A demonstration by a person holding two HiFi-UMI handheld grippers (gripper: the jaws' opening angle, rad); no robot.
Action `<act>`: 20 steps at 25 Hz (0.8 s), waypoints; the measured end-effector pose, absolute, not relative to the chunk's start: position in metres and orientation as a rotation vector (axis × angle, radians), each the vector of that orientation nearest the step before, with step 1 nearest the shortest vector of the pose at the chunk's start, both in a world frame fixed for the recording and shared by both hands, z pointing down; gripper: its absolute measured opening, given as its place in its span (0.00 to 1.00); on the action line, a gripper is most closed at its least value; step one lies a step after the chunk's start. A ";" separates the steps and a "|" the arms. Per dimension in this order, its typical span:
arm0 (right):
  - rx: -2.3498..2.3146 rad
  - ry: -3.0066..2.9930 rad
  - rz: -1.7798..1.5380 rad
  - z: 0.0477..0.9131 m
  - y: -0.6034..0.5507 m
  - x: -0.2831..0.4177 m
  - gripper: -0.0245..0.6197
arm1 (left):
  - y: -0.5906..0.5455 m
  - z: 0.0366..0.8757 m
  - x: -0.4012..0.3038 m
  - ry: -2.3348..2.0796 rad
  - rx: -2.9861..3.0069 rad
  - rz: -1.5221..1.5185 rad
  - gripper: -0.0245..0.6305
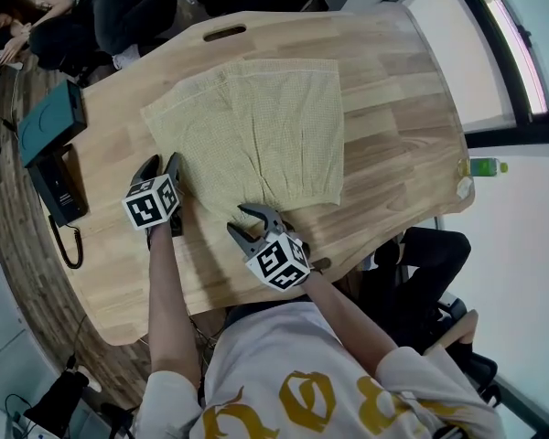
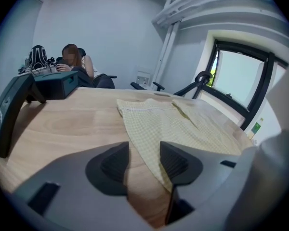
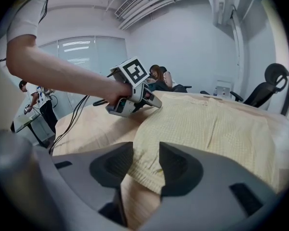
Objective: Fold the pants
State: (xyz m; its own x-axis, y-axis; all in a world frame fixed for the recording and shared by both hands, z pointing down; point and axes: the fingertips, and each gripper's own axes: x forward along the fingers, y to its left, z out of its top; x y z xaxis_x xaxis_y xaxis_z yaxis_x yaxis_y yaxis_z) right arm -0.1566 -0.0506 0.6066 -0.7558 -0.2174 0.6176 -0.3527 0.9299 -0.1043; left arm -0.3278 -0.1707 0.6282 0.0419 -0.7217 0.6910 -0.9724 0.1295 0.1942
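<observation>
By my reckoning the folding has hardly begun. The pale yellow checked pants (image 1: pixel 256 126) lie spread flat on the wooden worktop (image 1: pixel 398 163), with the elastic waistband nearest me and the legs pointing away, one slightly overlapping the other. My left tongs (image 1: pixel 161 165) and right tongs (image 1: pixel 247 224) stand released at the waistband's corners, cloth edge between the pads but unpinched.
</observation>
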 end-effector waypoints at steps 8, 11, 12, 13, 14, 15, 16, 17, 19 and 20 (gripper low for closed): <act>0.386 -2.398 0.237 0.625 -0.050 -0.157 0.29 | -0.183 0.639 -0.330 -1.725 1.621 0.687 0.34; 0.367 -2.370 0.200 0.632 -0.048 -0.160 0.29 | -0.186 0.640 -0.329 -1.722 1.637 0.704 0.32; 0.363 -2.363 0.200 0.633 -0.048 -0.160 0.29 | -0.187 0.640 -0.328 -1.722 1.643 0.701 0.32; 0.359 -2.360 0.205 0.634 -0.049 -0.160 0.29 | -0.189 0.639 -0.327 -1.721 1.650 0.698 0.31; 0.354 -2.358 0.211 0.634 -0.049 -0.160 0.28 | -0.191 0.639 -0.325 -1.717 1.660 0.696 0.29; 0.347 -2.354 0.213 0.635 -0.049 -0.160 0.27 | -0.193 0.639 -0.324 -1.712 1.673 0.697 0.26; 0.339 -2.349 0.213 0.636 -0.050 -0.160 0.26 | -0.195 0.639 -0.322 -1.707 1.689 0.699 0.22; 0.329 -2.342 0.211 0.636 -0.050 -0.160 0.25 | -0.196 0.639 -0.319 -1.701 1.706 0.702 0.21; 0.313 -2.324 0.210 0.638 -0.050 -0.161 0.22 | -0.199 0.639 -0.315 -1.690 1.728 0.707 0.14; 0.310 -2.314 0.210 0.639 -0.051 -0.161 0.20 | -0.200 0.639 -0.313 -1.683 1.733 0.709 0.10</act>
